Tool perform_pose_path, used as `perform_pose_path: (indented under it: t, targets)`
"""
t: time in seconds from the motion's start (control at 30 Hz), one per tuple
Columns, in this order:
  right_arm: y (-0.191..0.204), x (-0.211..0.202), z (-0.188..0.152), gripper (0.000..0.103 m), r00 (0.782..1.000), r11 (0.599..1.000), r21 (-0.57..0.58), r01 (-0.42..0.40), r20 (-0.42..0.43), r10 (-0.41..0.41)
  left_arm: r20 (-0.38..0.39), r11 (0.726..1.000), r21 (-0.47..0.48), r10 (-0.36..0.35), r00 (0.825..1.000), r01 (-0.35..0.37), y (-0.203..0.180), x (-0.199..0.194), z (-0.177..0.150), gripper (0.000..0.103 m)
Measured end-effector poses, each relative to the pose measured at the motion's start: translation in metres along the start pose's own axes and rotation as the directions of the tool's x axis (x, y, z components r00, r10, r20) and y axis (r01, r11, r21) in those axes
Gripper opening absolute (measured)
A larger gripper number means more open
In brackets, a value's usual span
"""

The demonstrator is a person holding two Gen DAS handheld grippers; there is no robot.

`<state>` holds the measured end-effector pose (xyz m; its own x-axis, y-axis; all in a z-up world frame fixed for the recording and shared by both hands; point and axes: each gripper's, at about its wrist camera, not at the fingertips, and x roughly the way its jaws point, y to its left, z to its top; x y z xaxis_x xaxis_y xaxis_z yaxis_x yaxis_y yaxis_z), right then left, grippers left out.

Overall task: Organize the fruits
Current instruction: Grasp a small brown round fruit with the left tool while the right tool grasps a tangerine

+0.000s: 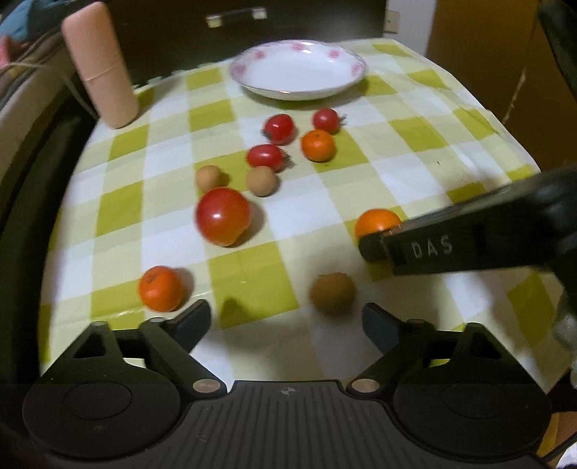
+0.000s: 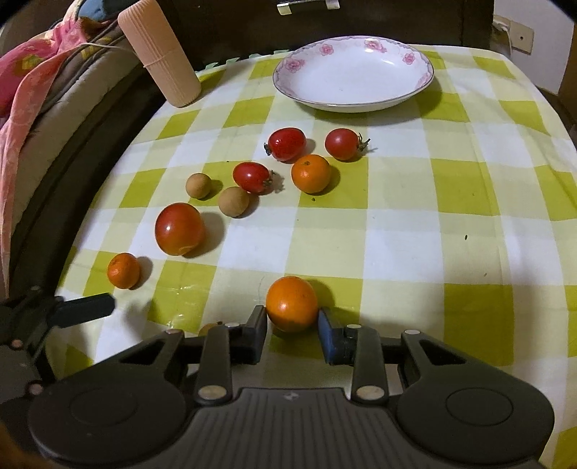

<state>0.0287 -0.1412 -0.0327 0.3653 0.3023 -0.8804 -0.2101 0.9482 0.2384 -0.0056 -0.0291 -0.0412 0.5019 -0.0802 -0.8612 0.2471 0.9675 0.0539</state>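
Note:
Fruits lie loose on a green-checked tablecloth point(image 2: 396, 231). My right gripper point(image 2: 293, 324) is shut on an orange point(image 2: 292, 303) that rests on the cloth; it shows from the side in the left wrist view point(image 1: 377, 223). My left gripper point(image 1: 286, 324) is open and empty, just behind a brown longan point(image 1: 332, 291), with a small orange point(image 1: 160, 288) at its left finger. A large tomato point(image 2: 179, 228), two more longans point(image 2: 233, 201), three small tomatoes point(image 2: 251, 176) and another orange point(image 2: 311, 173) lie mid-table. An empty flowered white plate point(image 2: 353, 74) stands at the back.
A tall pink ribbed cylinder point(image 2: 160, 52) stands at the back left corner of the table. Bedding point(image 2: 32, 83) lies beyond the left edge. A dark cabinet with a handle point(image 1: 239, 16) is behind the table.

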Motion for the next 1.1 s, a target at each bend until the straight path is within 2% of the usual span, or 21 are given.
perform_pose_path:
  t: [0.1,0.13,0.3,0.67,0.77,0.83,1.1]
  targets:
    - [-0.003,-0.004,0.0,0.029,1.0,1.0,0.009,0.002,0.018,-0.002,-0.029,1.0,-0.002,-0.026,0.999,0.026,-0.002,0.011,0.001,0.071]
    - [-0.004,-0.006,0.001,0.029,1.0,1.0,0.014,0.0,0.024,-0.001,-0.025,0.999,-0.013,-0.033,0.999,0.033,-0.001,0.012,0.001,0.073]
    - [-0.011,-0.009,-0.001,0.028,0.999,0.999,0.039,-0.004,0.035,0.003,-0.003,0.998,-0.051,-0.031,1.0,0.031,0.003,0.015,0.008,0.067]
    - [-0.015,-0.004,-0.007,0.028,0.999,0.999,0.03,0.027,0.017,-0.027,0.024,1.0,0.008,-0.024,0.999,0.024,-0.01,0.02,0.012,0.067]
    - [-0.019,-0.004,-0.008,0.029,0.999,0.999,0.039,0.031,0.016,-0.032,0.03,0.999,-0.001,-0.042,0.999,0.042,-0.009,0.02,0.013,0.061]
    - [-0.02,-0.004,-0.008,0.029,0.999,0.999,0.044,0.026,0.017,-0.027,0.039,0.999,0.006,-0.039,0.998,0.039,-0.011,0.019,0.015,0.046]
    - [-0.016,-0.002,-0.008,0.028,0.999,0.999,0.022,0.036,0.023,-0.036,0.03,0.998,0.009,-0.058,0.998,0.058,-0.009,0.017,0.013,0.039]
